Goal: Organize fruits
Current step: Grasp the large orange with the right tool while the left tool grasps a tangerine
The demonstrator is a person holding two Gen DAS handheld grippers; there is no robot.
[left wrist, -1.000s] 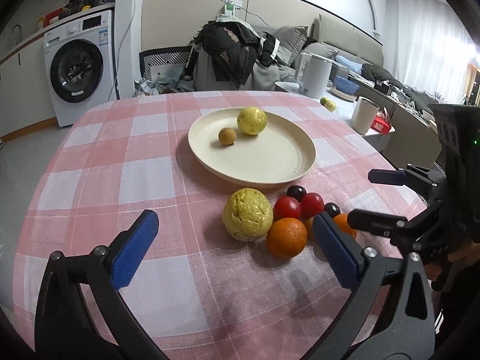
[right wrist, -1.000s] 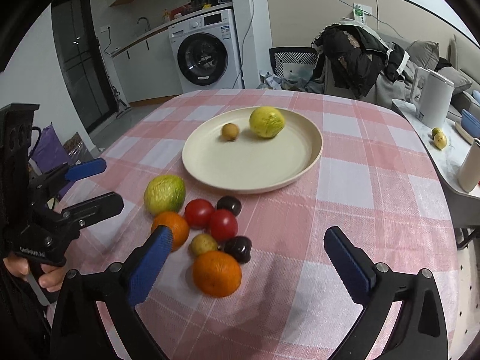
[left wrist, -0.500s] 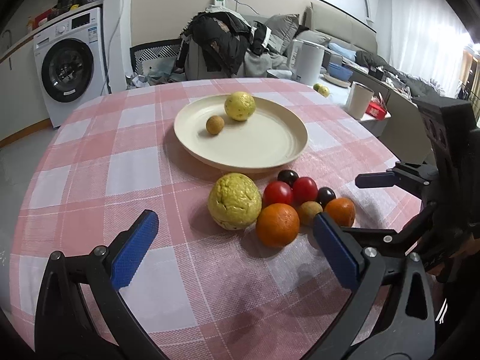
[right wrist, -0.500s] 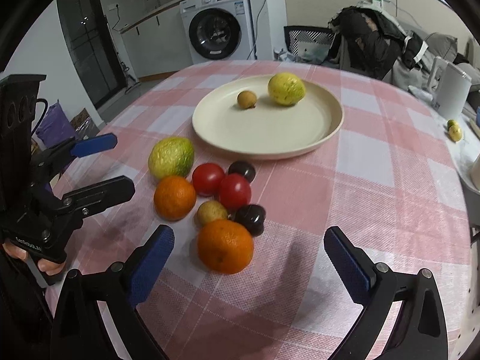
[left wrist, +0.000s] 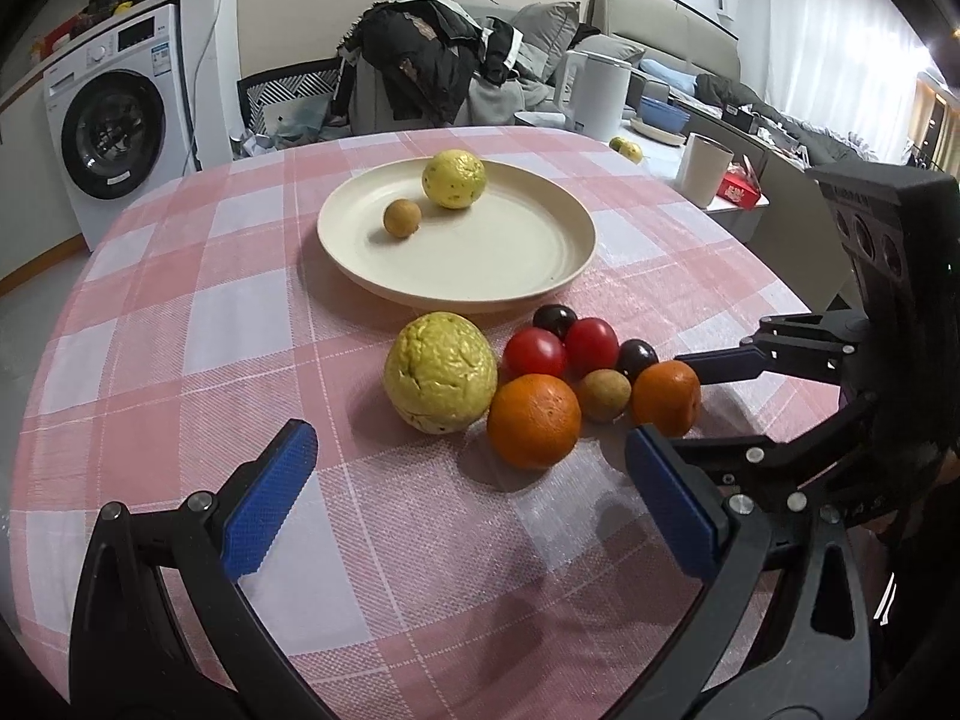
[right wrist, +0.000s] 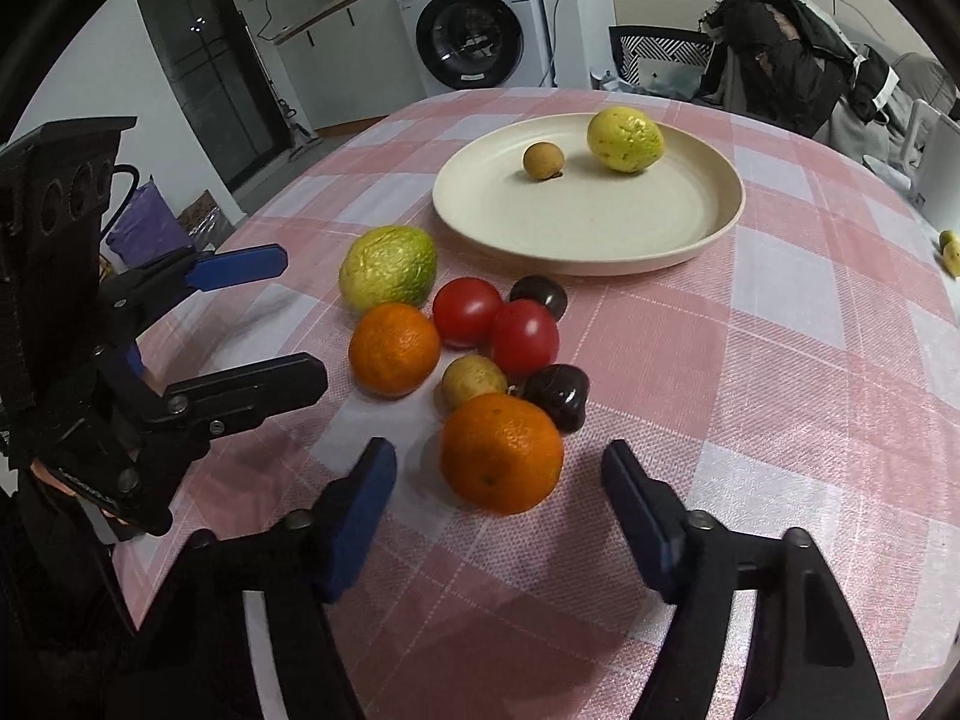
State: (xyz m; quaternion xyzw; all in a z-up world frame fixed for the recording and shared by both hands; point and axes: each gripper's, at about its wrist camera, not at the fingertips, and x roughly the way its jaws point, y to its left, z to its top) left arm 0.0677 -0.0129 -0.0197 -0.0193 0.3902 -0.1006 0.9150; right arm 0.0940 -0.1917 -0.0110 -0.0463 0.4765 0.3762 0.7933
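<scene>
A cream plate on the pink checked tablecloth holds a yellow fruit and a small brown fruit. In front of it lies a cluster: a large yellow-green fruit, two oranges, two red tomatoes, dark plums and a small brown fruit. My left gripper is open just before the cluster. My right gripper is open, its fingers on either side of the near orange, not touching it.
A washing machine, a chair piled with clothes and a side table with a white kettle and cup stand beyond the round table. The table edge curves close on the left and right.
Both grippers have moved forward toward the fruit cluster. The right gripper has narrowed and now brackets the near orange. No fruit has moved.
</scene>
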